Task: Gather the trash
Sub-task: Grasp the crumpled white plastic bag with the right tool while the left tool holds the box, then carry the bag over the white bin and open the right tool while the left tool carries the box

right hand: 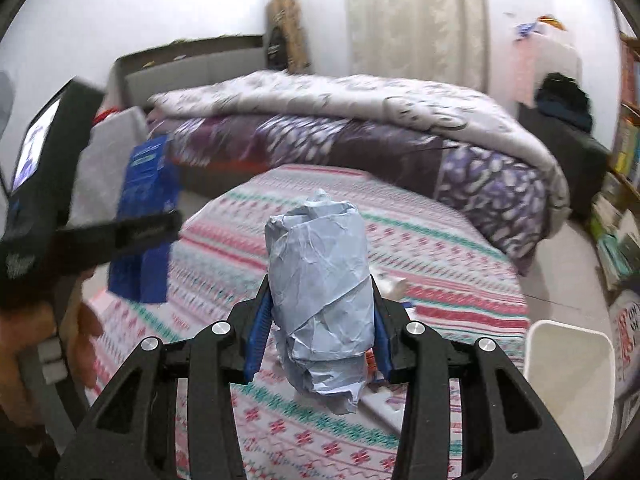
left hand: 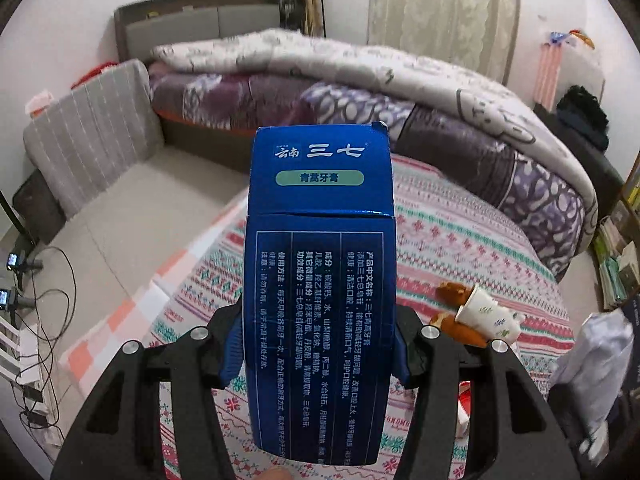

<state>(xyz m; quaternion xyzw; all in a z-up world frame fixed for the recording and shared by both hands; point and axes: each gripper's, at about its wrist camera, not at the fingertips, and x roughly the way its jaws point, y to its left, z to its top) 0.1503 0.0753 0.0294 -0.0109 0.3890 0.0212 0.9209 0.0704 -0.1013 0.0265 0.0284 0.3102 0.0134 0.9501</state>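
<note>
Left gripper (left hand: 320, 344): fingers clamped on both sides of a blue toothpaste box (left hand: 320, 280), held upright above the bed (left hand: 460, 240) with its printed face toward the camera. At 4 o'clock from the box, a paper cup (left hand: 486, 314) lies on its side on the patterned bedsheet, touching a brown food scrap (left hand: 452, 292). Right gripper (right hand: 320, 332): fingers pressed against a crumpled grey-blue paper wad (right hand: 320, 292), lifted clear of the sheet. At 4 o'clock from the wad, a white bin (right hand: 568, 384) stands beside the bed. At 9 o'clock in the right wrist view, the left gripper and its box appear, blurred. A folded quilt (right hand: 360, 120) lies at 12 o'clock.
</note>
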